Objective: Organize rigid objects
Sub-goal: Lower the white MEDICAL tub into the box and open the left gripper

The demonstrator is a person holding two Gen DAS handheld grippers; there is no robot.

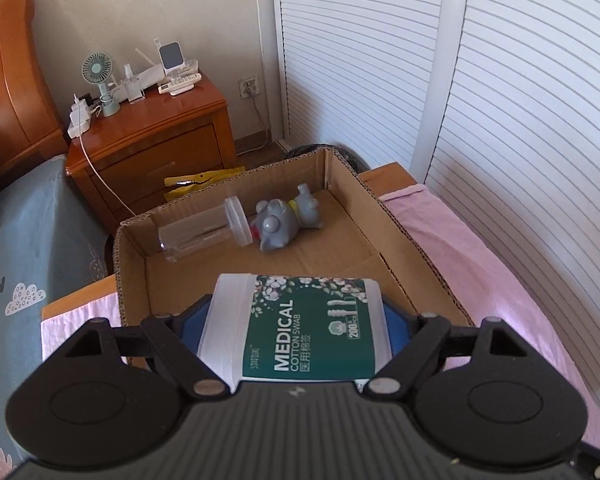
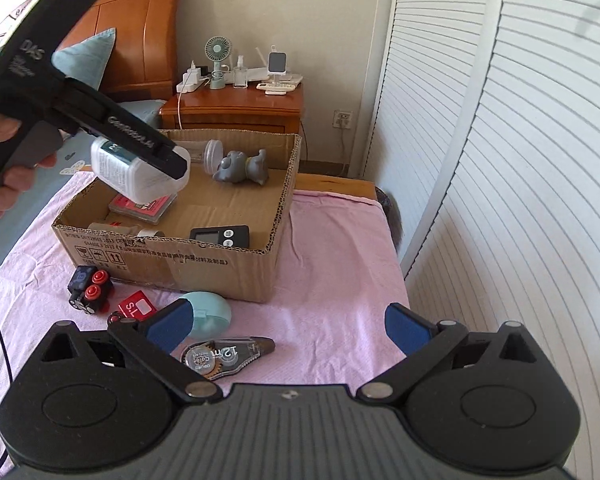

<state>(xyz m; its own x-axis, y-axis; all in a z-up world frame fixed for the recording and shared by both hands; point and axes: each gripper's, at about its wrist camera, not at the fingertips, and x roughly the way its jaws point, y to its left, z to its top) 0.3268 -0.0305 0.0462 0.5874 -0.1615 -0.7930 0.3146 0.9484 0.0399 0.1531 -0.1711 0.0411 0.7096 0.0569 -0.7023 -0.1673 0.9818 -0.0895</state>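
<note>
My left gripper (image 1: 296, 320) is shut on a white cotton swab box with a green label (image 1: 300, 328) and holds it over the open cardboard box (image 1: 400, 240). In the right wrist view the swab box (image 2: 136, 176) hangs above the cardboard box's (image 2: 180, 256) left part. Inside lie a clear jar (image 1: 200, 232), a grey elephant figure (image 1: 284, 220), a red case (image 2: 144, 206), a cardboard tube (image 2: 116, 228) and a black timer (image 2: 220, 236). My right gripper (image 2: 292, 328) is open and empty above the pink cloth, near a correction tape (image 2: 224, 356).
In front of the box on the pink cloth (image 2: 332, 280) lie a black toy with red wheels (image 2: 90, 294), a red tag (image 2: 136, 308) and a mint oval case (image 2: 208, 314). A wooden nightstand (image 1: 152, 136) stands behind. White slatted doors (image 2: 500, 160) run along the right.
</note>
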